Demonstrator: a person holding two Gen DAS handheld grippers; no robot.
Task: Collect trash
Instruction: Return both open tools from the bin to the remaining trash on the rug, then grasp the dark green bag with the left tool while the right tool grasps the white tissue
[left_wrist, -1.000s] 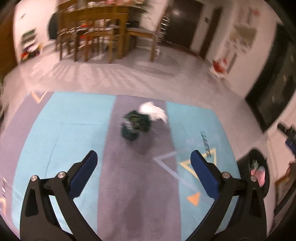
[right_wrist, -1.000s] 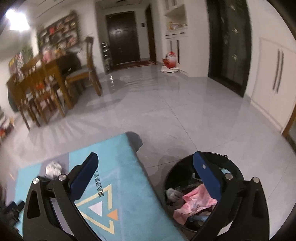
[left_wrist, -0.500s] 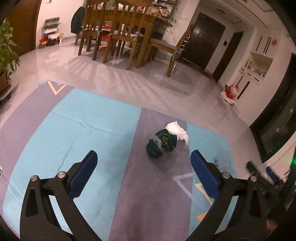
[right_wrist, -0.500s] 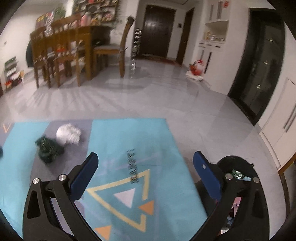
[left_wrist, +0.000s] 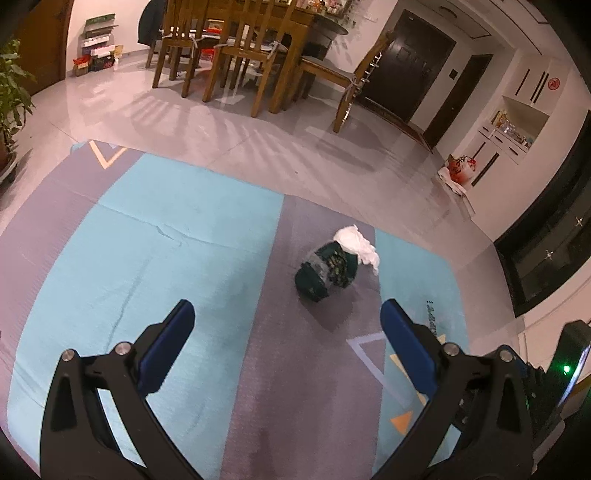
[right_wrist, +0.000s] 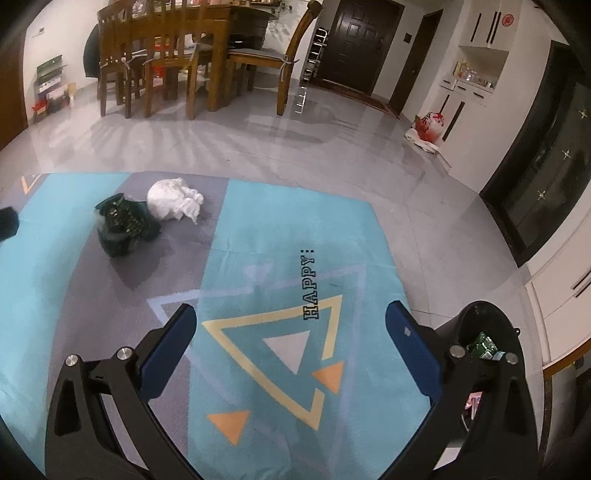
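A crumpled dark green wrapper (left_wrist: 327, 271) (right_wrist: 123, 225) lies on the grey stripe of the rug, with a white paper wad (left_wrist: 356, 245) (right_wrist: 173, 199) touching its far side. My left gripper (left_wrist: 286, 325) is open and empty, hovering short of the wrapper. Over the rug's triangle pattern my right gripper (right_wrist: 290, 328) is open and empty, with both pieces of trash ahead to its left. A black trash bin (right_wrist: 480, 314) holding green and pink scraps sits at the right, partly behind the right finger.
The blue and grey rug (left_wrist: 155, 236) (right_wrist: 295, 236) lies on a glossy tile floor. A wooden dining table with chairs (left_wrist: 236, 48) (right_wrist: 166, 55) stands at the back. A potted plant (left_wrist: 11, 96) is at the far left, and a red-and-white bag (left_wrist: 458, 170) (right_wrist: 426, 129) by the right wall.
Both grippers swung left from the bin toward the rug. The wrapper and paper wad now sit more centred in the left view and have entered the right view. Neither gripper has changed its opening.
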